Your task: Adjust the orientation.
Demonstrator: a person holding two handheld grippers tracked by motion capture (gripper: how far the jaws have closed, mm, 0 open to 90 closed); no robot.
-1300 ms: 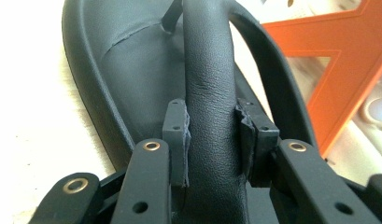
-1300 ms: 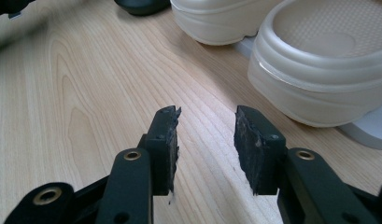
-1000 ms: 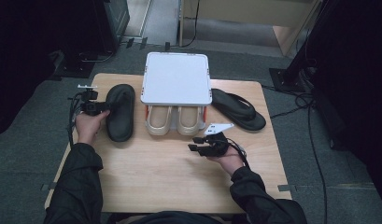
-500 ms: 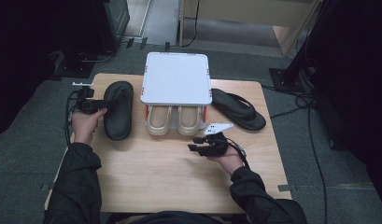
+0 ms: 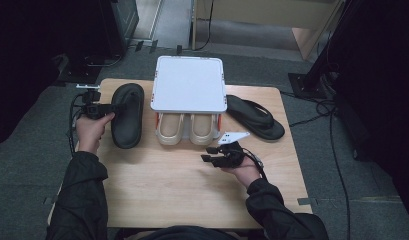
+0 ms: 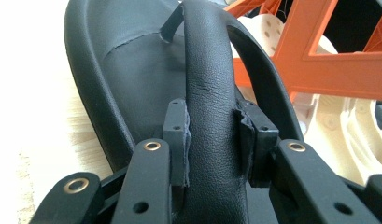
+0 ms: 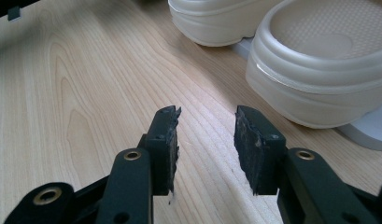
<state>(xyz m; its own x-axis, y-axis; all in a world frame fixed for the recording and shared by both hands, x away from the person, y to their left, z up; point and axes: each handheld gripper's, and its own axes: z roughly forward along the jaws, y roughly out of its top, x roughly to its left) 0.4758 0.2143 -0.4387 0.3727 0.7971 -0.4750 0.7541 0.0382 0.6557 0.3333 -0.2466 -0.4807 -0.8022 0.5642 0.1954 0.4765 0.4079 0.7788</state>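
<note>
A black flip-flop (image 5: 127,116) lies at the table's left, its strap (image 6: 209,93) clamped between the pads of my left gripper (image 5: 112,106), which has it lifted a little. Its mate, a second black flip-flop (image 5: 254,117), rests at the right beside a rack. A pair of cream clogs (image 5: 186,130) sits on the lower shelf of the orange-framed shoe rack with a white top (image 5: 189,83). My right gripper (image 5: 208,154) hovers low over the bare wood in front of the clogs (image 7: 314,70), its jaws open with nothing between them.
The wooden table (image 5: 182,195) stretches toward the person. The rack's orange frame (image 6: 319,65) stands close beside the held flip-flop. Grey carpet, cables and dark equipment surround the table.
The left hand has risen slightly with the flip-flop's strap in its jaws. The right hand has stayed put.
</note>
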